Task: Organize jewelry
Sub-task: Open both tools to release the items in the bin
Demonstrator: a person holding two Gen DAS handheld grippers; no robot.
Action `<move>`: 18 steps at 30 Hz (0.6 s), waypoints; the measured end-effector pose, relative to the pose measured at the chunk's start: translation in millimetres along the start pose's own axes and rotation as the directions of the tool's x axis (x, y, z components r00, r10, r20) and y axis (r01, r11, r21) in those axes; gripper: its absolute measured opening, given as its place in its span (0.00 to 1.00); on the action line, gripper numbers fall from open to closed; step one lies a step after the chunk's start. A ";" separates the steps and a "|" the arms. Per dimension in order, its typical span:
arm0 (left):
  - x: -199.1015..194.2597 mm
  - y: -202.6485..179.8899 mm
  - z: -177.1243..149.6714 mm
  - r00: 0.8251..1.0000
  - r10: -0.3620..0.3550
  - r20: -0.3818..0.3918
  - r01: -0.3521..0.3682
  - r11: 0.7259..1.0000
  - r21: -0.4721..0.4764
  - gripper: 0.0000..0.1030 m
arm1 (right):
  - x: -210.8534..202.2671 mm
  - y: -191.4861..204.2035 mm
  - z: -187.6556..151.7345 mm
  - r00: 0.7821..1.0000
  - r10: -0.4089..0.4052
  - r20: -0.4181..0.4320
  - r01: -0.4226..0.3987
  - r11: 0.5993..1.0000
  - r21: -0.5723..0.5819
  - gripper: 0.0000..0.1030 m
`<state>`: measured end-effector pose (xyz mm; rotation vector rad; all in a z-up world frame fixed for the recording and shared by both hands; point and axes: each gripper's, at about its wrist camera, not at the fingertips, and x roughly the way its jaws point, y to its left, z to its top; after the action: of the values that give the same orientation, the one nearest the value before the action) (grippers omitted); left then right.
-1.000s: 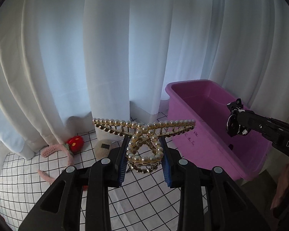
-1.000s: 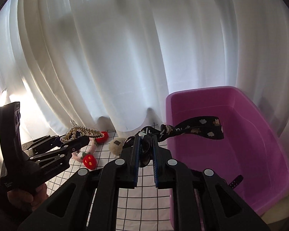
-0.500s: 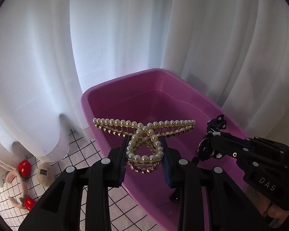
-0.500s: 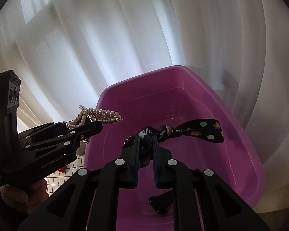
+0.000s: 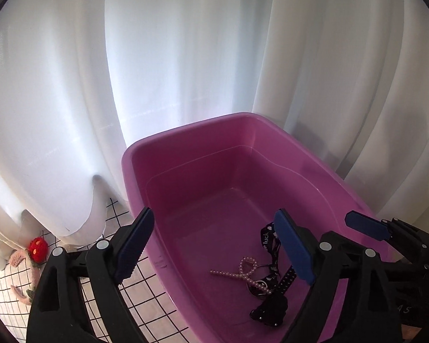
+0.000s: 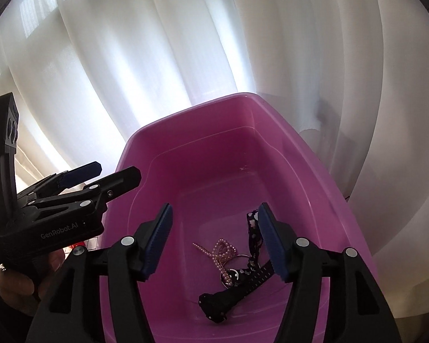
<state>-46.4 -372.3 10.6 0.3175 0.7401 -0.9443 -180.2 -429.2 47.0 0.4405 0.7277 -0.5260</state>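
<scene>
Left gripper [image 5: 214,245] over the pink tub [image 5: 314,157], jaws opening wide, nothing between the pads. Right gripper [image 6: 214,240] likewise opening and empty — poised above the same tub. Pearl hair claw [image 5: 243,274] lying on the tub floor, touching the black patterned ribbon [image 5: 271,274] — both well below the fingers.

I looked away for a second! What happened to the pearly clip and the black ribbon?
Both were let go. The pearl hair clip dropped from the left gripper, the black ribbon from the right gripper; both now lie in the pink tub. Both grippers' fingers are opening, nothing between them. The tub stayed put.
</scene>
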 end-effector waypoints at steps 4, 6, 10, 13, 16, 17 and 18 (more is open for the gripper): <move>-15.9 11.7 -0.1 0.999 0.033 0.028 -0.032 0.998 -0.045 0.84 | -5.6 4.3 1.7 1.000 0.025 0.003 -0.025 1.000 0.009 0.60; -26.1 18.5 -2.6 0.998 0.052 0.043 -0.049 0.997 -0.067 0.89 | -8.8 9.6 0.2 0.999 0.038 0.000 -0.038 0.999 0.004 0.60; -53.0 35.8 -15.9 0.991 0.112 0.077 -0.104 0.989 -0.105 0.94 | -14.0 27.9 -4.4 0.997 0.081 -0.002 -0.081 0.997 -0.012 0.65; -74.3 57.4 -32.2 0.983 0.170 0.074 -0.160 0.979 -0.129 0.94 | -11.8 47.6 -6.6 0.993 0.120 -0.019 -0.121 0.992 -0.036 0.66; -94.5 87.2 -51.0 0.973 0.225 0.051 -0.214 0.964 -0.159 0.94 | -10.3 73.5 -7.8 0.987 0.158 -0.039 -0.160 0.985 -0.068 0.67; -101.9 98.7 -58.0 0.969 0.243 0.044 -0.232 0.957 -0.173 0.94 | -10.0 82.7 -8.1 0.984 0.172 -0.043 -0.175 0.981 -0.079 0.67; -110.3 111.5 -67.0 0.964 0.265 0.035 -0.254 0.948 -0.191 0.94 | -10.1 92.6 -8.3 0.982 0.186 -0.045 -0.189 0.978 -0.091 0.67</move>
<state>-24.2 -204.6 32.3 0.2154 0.7052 -0.6282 -136.1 -349.1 66.7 0.4261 0.7339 -0.3057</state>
